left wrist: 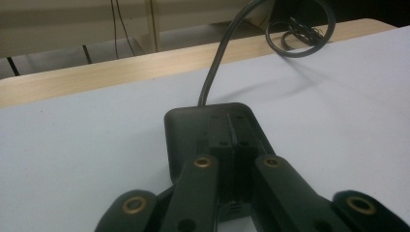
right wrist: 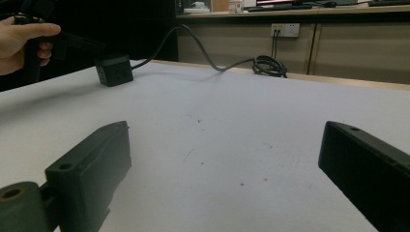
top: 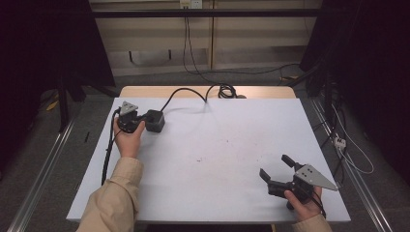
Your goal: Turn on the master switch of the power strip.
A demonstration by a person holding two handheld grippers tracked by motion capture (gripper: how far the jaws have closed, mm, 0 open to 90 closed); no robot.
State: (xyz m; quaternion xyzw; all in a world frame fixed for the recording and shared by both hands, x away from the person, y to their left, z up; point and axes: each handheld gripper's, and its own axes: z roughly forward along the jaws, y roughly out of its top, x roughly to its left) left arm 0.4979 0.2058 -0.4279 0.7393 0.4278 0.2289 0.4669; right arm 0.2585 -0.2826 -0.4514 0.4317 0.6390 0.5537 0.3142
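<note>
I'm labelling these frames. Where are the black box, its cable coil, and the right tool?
black box (top: 155, 121): high view, top face.
cable coil (top: 226, 90): high view, loop at the table's far edge.
right tool (top: 275, 167): high view, between its tips.

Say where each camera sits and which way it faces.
High view: above the near edge, looking down on the table; both forearms and tools show.
Left gripper view: on the left tool, jaws together over the black box.
Right gripper view: on the right tool, jaws apart, facing across the table.
Shared: box and cable.
</note>
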